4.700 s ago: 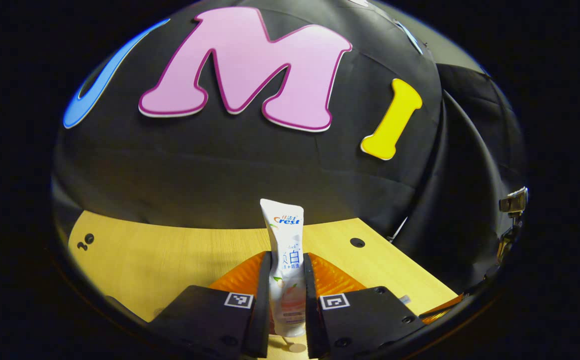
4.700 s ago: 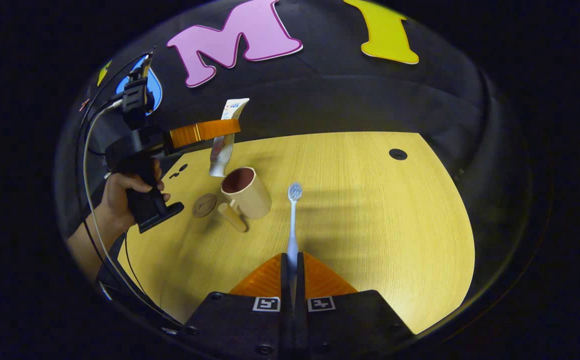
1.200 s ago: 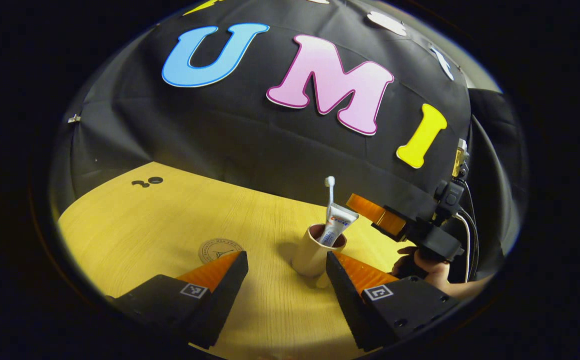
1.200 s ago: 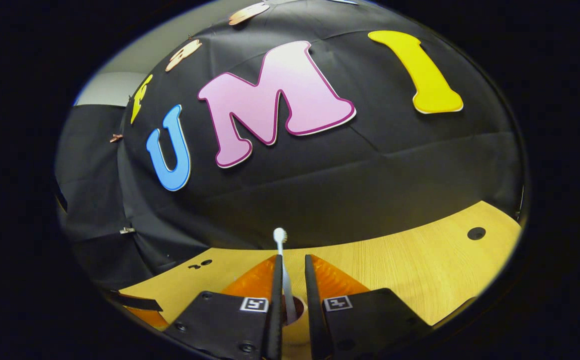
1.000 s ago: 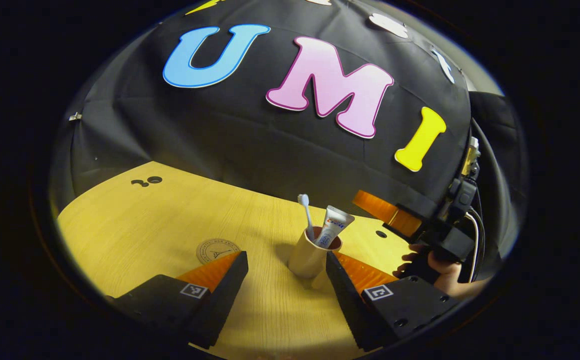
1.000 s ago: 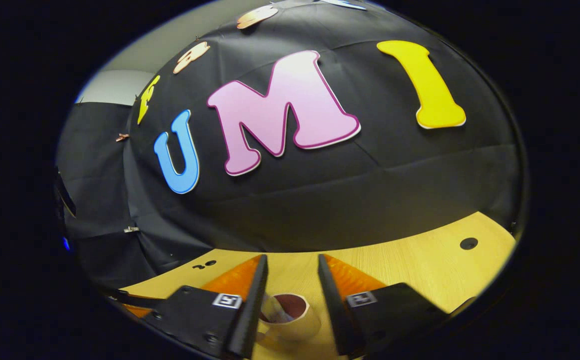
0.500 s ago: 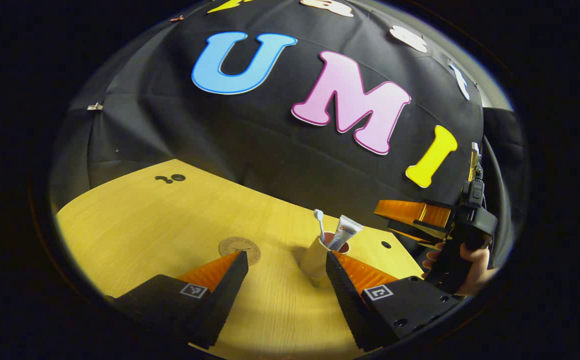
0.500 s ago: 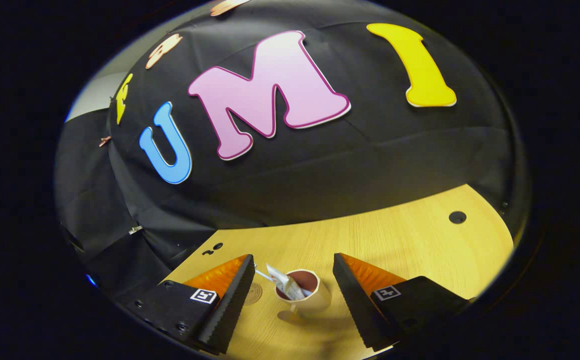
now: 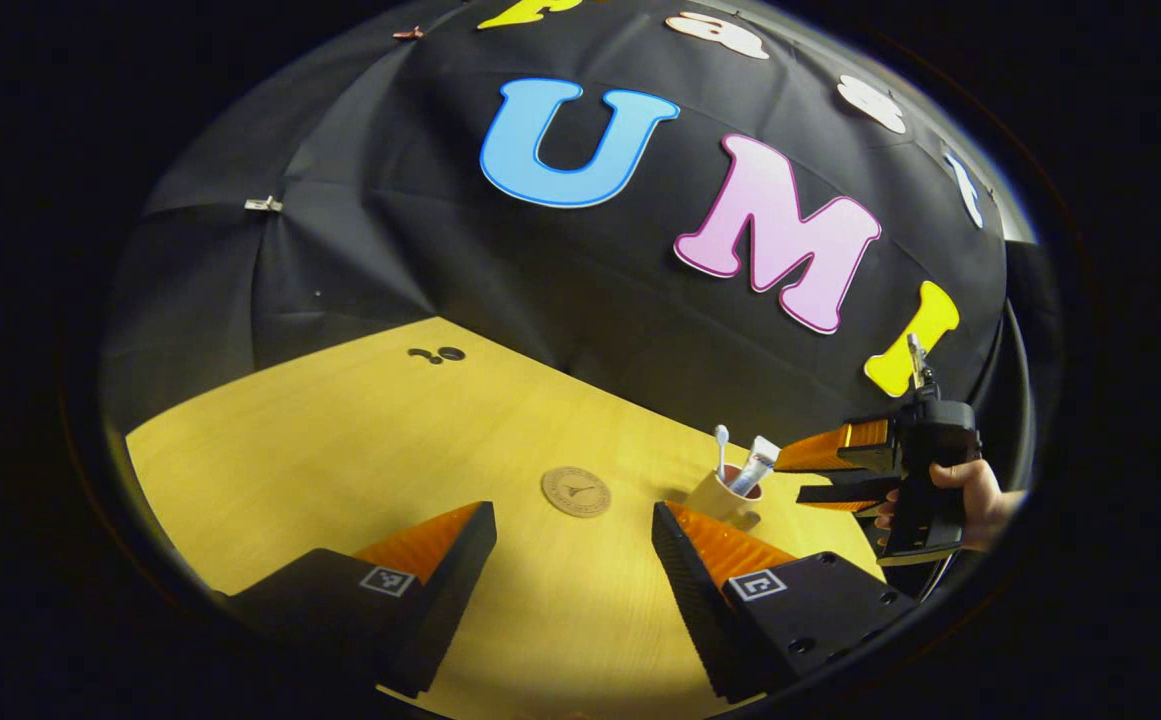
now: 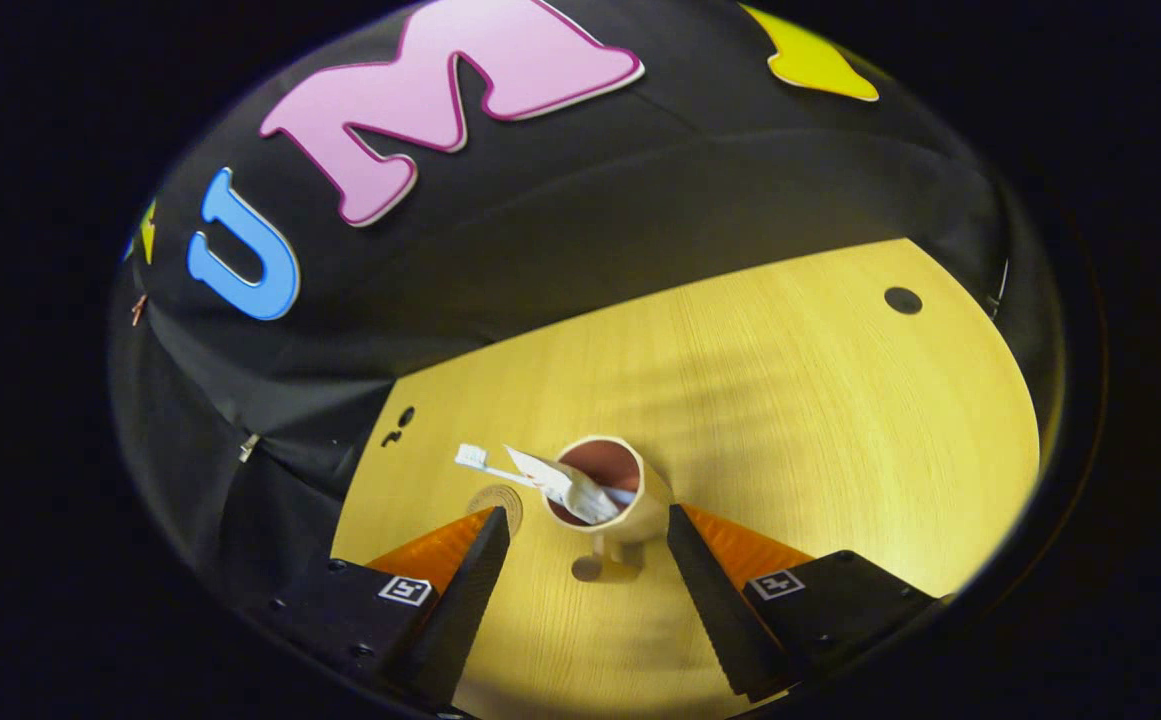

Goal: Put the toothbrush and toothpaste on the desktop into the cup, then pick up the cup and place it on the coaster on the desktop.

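The beige cylindrical cup (image 10: 630, 500) stands on the wood-grain surface (image 10: 820, 420), with the white toothbrush (image 10: 473, 458) and the flat toothpaste tube (image 10: 565, 487) leaning inside it. Beside it lies the round, flat coaster (image 9: 576, 492). The left hand-held gripper (image 9: 573, 520) and right hand-held gripper (image 10: 588, 525) both gape wide, ribbed orange fingers holding nothing.

matt wood-grain desktop (image 10: 790, 400) — ribbed gripper pads (image 10: 730, 545)

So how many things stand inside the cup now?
2: the toothbrush at the left and the toothpaste beside it, both leaning in the cup. Anything lying at its bottom would be hidden.
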{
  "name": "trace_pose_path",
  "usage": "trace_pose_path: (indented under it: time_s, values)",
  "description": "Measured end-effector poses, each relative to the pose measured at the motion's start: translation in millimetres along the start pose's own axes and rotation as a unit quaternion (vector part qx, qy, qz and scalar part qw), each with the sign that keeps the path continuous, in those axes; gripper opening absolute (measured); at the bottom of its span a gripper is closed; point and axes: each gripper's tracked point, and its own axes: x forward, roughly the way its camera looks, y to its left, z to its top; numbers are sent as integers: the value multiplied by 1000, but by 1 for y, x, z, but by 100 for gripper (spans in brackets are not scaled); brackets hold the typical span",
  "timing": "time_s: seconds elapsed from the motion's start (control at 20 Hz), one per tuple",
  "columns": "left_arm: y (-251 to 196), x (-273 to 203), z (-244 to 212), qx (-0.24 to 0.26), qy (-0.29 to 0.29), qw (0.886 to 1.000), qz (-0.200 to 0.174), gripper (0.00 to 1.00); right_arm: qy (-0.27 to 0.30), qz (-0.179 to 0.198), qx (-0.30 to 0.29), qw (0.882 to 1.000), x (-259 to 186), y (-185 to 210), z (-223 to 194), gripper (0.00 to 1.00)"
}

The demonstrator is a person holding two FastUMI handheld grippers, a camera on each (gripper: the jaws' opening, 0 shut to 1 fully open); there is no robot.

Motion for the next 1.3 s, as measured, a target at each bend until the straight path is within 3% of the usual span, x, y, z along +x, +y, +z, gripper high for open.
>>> trace_pose_path:
  time_s: [0.4,0.65,1.0,1.05,1.15,1.3]
  values:
    - [26,-29,-10,-19,19,1000,5,98,103,-56,-15,993,36,-8,-41,98]
    - [43,-42,-21,-11,42,999,10,98,152,-104,-69,980,55,-20,-56,98]
    - [56,-51,-22,-7,60,998,18,98,205,-137,-86,965,77,-20,-77,96]
    - [56,-50,-19,-7,61,998,16,98,212,-135,-86,964,79,-18,-79,95]
    - [54,-53,-19,-4,63,998,12,98,219,-139,-76,963,81,-18,-83,73]
    - [53,-57,-19,3,68,998,11,97,214,-147,-79,962,83,-21,-80,54]
